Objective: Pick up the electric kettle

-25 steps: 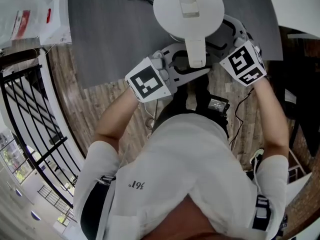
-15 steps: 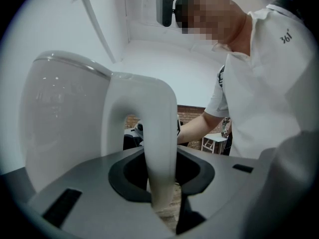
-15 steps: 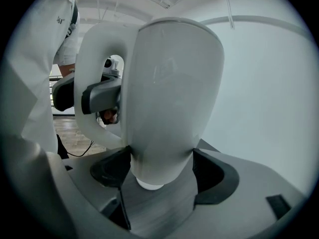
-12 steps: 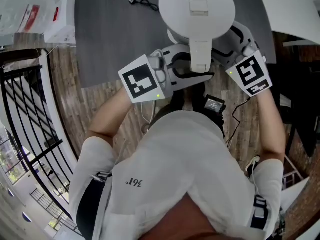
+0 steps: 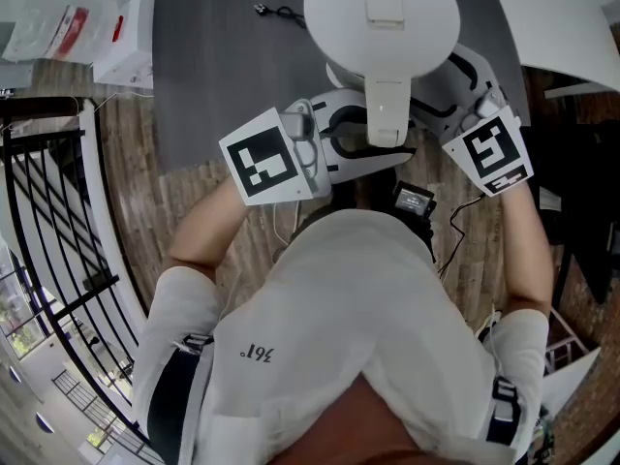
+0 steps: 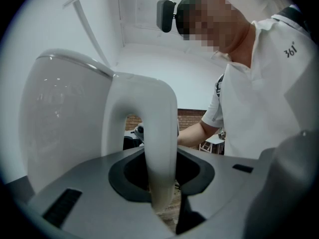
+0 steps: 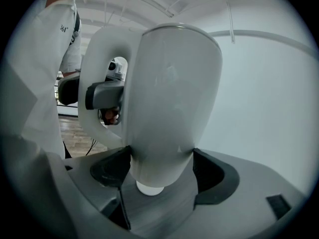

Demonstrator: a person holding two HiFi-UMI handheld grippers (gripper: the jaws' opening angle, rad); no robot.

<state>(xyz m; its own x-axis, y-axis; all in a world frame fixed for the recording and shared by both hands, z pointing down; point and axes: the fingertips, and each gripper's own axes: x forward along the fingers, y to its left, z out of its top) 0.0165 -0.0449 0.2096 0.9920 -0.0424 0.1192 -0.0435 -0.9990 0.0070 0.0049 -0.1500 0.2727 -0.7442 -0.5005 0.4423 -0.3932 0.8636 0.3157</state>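
Observation:
The white electric kettle (image 5: 381, 22) hangs above the grey table (image 5: 223, 66), seen from over its round lid. Its handle (image 5: 387, 105) points back toward the person. My left gripper (image 5: 363, 136) is shut on that handle: in the left gripper view the handle's loop (image 6: 158, 143) runs down between the jaws of the left gripper (image 6: 162, 190). My right gripper (image 5: 438, 83) is shut on the kettle's body from the right. In the right gripper view the right gripper (image 7: 159, 176) clamps the lower body (image 7: 172, 98) between wide-set jaws.
A black cable (image 5: 281, 11) lies on the table's far part. White boxes (image 5: 126, 42) sit beyond the table's left edge. A black railing (image 5: 58, 231) runs along the left over wooden floor. A small black device (image 5: 415, 200) hangs at the person's waist.
The kettle and both grippers have risen together toward the head camera; the lid looks larger. Both grips are unchanged.

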